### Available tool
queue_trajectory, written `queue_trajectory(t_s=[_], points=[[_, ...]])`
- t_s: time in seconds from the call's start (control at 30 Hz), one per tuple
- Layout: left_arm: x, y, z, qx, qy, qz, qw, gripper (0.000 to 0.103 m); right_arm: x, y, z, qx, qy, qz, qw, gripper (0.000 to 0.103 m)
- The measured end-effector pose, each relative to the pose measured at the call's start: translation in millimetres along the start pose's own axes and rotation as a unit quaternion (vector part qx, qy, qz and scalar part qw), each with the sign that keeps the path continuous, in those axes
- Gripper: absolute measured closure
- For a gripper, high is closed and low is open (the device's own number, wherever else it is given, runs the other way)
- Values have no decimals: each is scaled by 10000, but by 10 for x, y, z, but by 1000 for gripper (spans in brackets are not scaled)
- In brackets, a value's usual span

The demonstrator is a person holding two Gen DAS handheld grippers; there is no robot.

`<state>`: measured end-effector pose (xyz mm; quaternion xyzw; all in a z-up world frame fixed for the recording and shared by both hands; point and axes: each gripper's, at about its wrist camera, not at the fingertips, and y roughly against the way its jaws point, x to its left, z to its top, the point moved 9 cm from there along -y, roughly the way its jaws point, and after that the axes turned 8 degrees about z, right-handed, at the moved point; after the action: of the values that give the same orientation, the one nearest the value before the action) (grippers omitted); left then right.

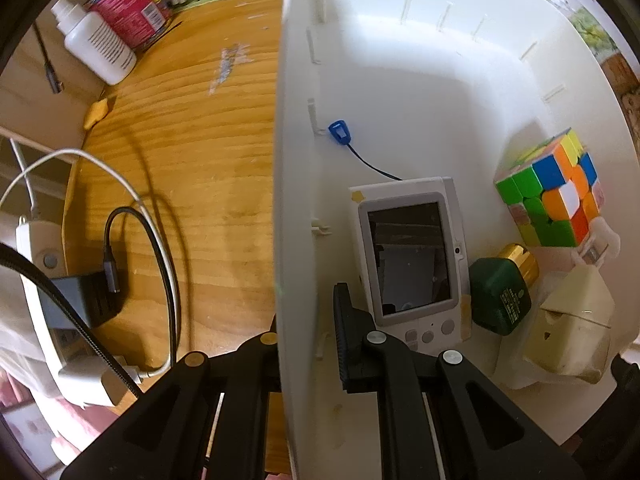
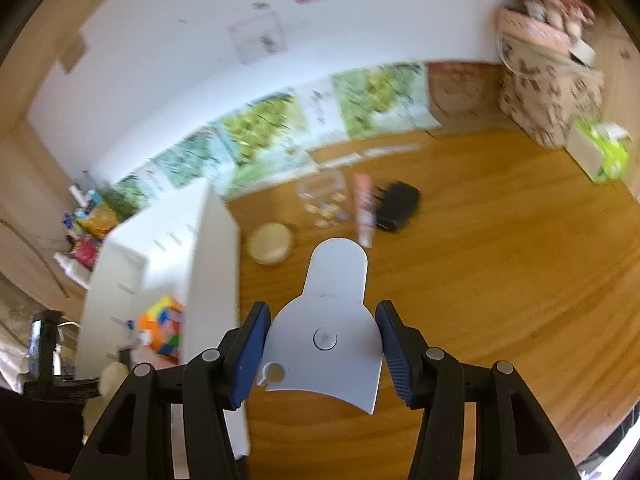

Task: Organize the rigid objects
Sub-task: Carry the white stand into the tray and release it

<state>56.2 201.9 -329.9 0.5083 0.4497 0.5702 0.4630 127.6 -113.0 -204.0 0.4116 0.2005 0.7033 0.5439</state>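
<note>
My left gripper (image 1: 306, 340) is shut on the near wall of a white plastic bin (image 1: 288, 200), one finger outside and one inside. Inside the bin lie a white handheld device with a dark screen (image 1: 412, 260), a colourful puzzle cube (image 1: 552, 196), a green and gold block (image 1: 502, 288), a cream box (image 1: 572, 328) and a small blue clip on a black cord (image 1: 340, 132). My right gripper (image 2: 322, 350) is shut on a flat white plastic piece (image 2: 332, 328) and holds it above the wooden table, just right of the bin (image 2: 212, 256).
Left of the bin are a power strip with chargers and cables (image 1: 80, 288), a white bottle (image 1: 96, 44) and a red pack (image 1: 132, 4). On the table beyond the right gripper lie a round cream lid (image 2: 270, 244), a clear jar (image 2: 324, 196), a pink tube (image 2: 364, 208), a black object (image 2: 398, 200). Boxes (image 2: 552, 88) stand far right.
</note>
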Motion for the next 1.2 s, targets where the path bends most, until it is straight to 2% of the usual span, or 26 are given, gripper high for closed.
queue_trajectory(t_s=[0.37,0.67,0.93,1.2], points=[[-76,27,21,-34,-331,-76,9994,91,832,23,106,-394,900,842,9916,48],[-71,-29,-3,32,-353,-66,9993,92,1440,-165,-88,7,1802,1411,9735,48],[-62,-51,-28,65,-155,-37,9999,92,1665,-266,-143,186,2342,1701,9570,48],[-13,-62,-68,98,101,37,9999,92,1647,-355,-95,265,2388,1880,9523,48]])
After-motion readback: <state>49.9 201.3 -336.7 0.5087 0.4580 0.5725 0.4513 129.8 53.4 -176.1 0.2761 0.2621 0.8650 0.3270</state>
